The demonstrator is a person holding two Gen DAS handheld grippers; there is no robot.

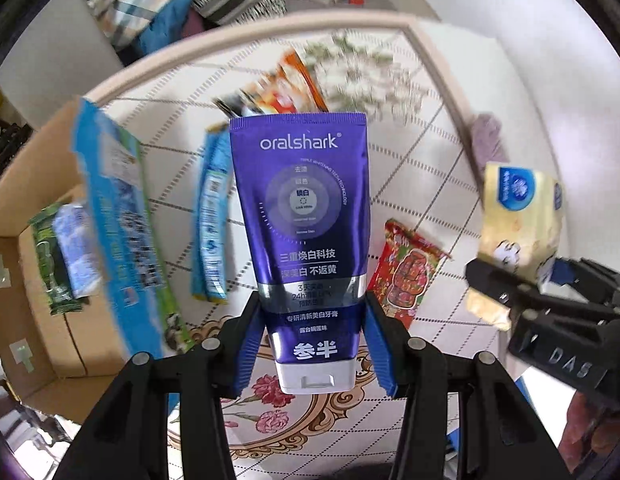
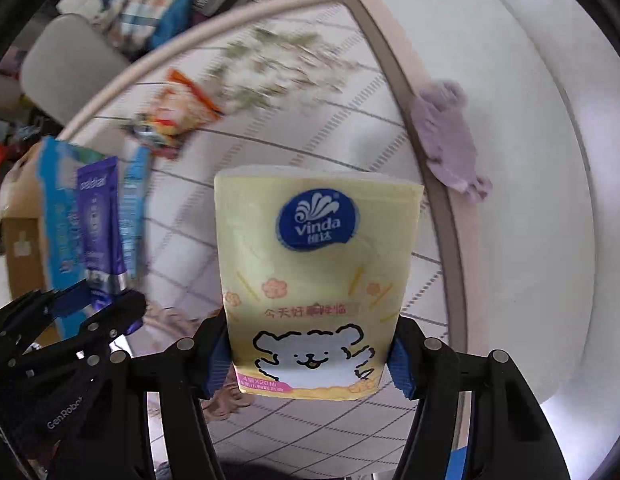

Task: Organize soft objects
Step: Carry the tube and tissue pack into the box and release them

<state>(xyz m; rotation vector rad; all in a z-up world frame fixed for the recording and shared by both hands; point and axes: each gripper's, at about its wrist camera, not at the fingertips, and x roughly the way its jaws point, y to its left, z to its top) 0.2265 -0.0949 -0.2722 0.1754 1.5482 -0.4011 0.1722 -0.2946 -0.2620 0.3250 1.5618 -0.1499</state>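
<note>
My left gripper (image 1: 313, 312) is shut on a purple Oralshark toothpaste tube (image 1: 306, 216), held upright above the table. It also shows in the right wrist view (image 2: 98, 224), with the left gripper (image 2: 98, 300) at the lower left. My right gripper (image 2: 310, 344) is shut on a yellow Vinda tissue pack (image 2: 313, 280), held above the table. In the left wrist view the tissue pack (image 1: 517, 216) and right gripper (image 1: 517, 284) are at the right.
An open cardboard box (image 1: 38, 280) at the left holds a blue carton (image 1: 118, 220) and small packets. On the patterned table lie a blue sachet (image 1: 212, 216), a red snack bag (image 1: 405, 272), an orange packet (image 1: 286, 88) and a purple cloth (image 2: 445, 140) at the rim.
</note>
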